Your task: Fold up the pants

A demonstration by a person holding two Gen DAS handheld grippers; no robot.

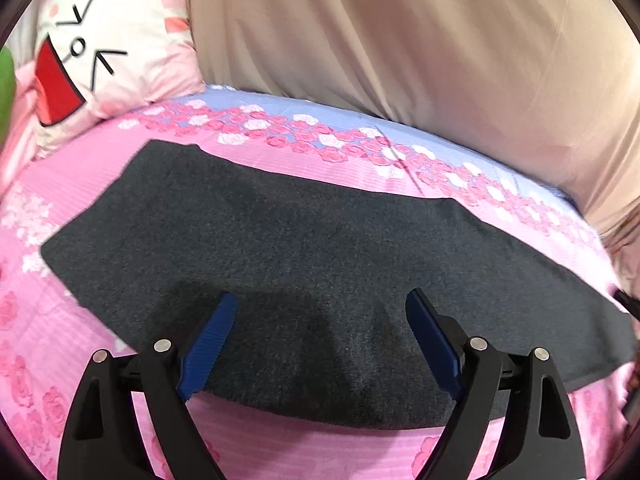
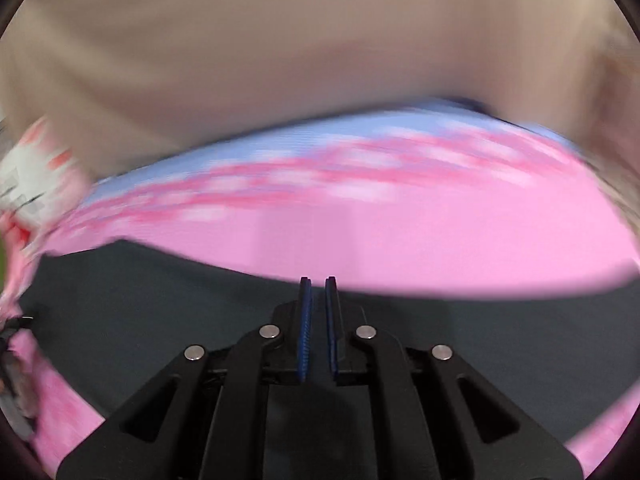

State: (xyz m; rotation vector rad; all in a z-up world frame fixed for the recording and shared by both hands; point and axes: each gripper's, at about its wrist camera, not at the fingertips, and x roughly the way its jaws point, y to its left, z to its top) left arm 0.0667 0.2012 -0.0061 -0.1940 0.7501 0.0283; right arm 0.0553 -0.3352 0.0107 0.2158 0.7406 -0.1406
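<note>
The dark grey pants [image 1: 304, 248] lie flat as a long folded strip across the pink flowered bedsheet [image 1: 328, 184]. My left gripper [image 1: 322, 304] is open, its blue pads spread over the near edge of the pants, holding nothing. In the right wrist view, which is blurred by motion, the pants [image 2: 140, 320] fill the lower part. My right gripper [image 2: 318, 280] has its blue pads nearly together with a thin gap, above the pants near their far edge; nothing shows between the pads.
A cartoon-face pillow [image 1: 100, 52] sits at the far left of the bed. A beige curtain [image 1: 400, 40] hangs behind the bed along its far edge. The bedsheet [image 2: 400, 232] stretches beyond the pants.
</note>
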